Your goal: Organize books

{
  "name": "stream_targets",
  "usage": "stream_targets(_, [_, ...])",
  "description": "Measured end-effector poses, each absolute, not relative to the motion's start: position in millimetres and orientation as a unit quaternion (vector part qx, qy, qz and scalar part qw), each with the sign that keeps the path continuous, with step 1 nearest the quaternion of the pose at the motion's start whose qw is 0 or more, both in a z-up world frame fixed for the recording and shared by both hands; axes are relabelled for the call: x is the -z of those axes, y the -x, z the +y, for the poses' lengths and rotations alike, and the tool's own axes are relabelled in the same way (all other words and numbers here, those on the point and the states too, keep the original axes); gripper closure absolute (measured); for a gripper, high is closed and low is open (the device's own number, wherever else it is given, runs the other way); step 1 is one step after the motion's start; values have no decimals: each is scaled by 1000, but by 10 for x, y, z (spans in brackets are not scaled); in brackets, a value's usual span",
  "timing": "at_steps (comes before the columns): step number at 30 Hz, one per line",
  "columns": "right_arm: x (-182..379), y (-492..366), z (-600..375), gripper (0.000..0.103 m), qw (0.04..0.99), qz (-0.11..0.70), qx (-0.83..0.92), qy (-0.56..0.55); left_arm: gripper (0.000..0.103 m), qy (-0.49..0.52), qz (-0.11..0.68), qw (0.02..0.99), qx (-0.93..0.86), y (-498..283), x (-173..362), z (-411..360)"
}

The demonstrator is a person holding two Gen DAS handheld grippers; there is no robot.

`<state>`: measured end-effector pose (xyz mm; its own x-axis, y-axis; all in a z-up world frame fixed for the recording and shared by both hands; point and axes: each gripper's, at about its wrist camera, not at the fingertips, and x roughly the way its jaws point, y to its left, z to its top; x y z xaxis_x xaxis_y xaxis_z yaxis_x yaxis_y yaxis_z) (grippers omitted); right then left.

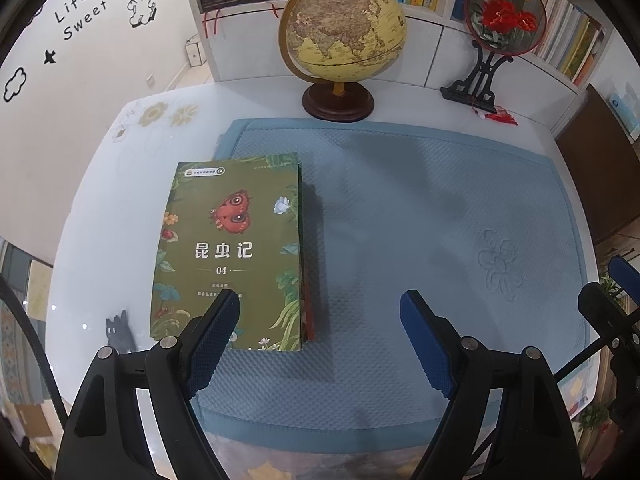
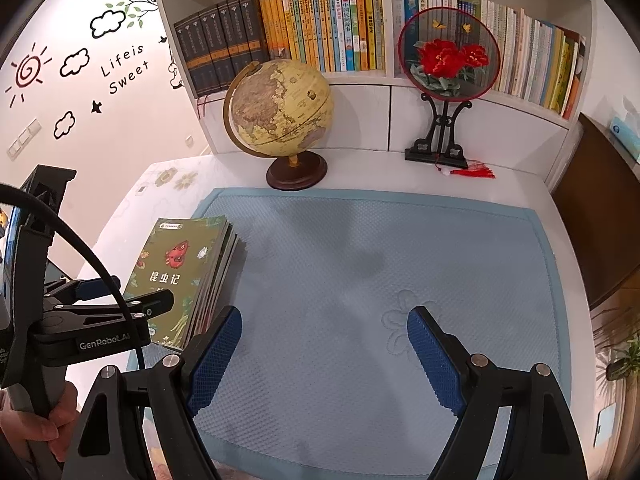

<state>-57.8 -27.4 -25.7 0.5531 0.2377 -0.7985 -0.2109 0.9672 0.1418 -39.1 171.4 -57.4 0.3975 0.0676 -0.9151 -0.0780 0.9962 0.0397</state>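
A neat stack of thin books [image 1: 230, 248] with a green butterfly cover on top lies at the left edge of a blue mat [image 1: 420, 220]. My left gripper [image 1: 320, 300] hovers open above the mat, its left finger over the stack's near corner, nothing between the pads. In the right wrist view the same stack [image 2: 180, 276] lies at the left, and my right gripper [image 2: 324, 316] stands open over bare mat [image 2: 380, 280] to its right. The left gripper [image 2: 124, 294] shows there from the side, above the books, held by a hand [image 2: 60, 420].
A globe [image 1: 342, 36] on a wooden base and a round red-flower fan on a black stand [image 1: 500, 28] stand at the back of the white desk [image 1: 100, 220]. Behind them a white bookshelf [image 2: 320, 28] is packed with upright books. A wall is at the left.
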Motion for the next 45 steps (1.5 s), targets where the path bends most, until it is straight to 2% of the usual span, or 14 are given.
stream_targets(45, [259,601,-345,20,882,456,-120,-27,22,7,540,841,-35,399,568,1698])
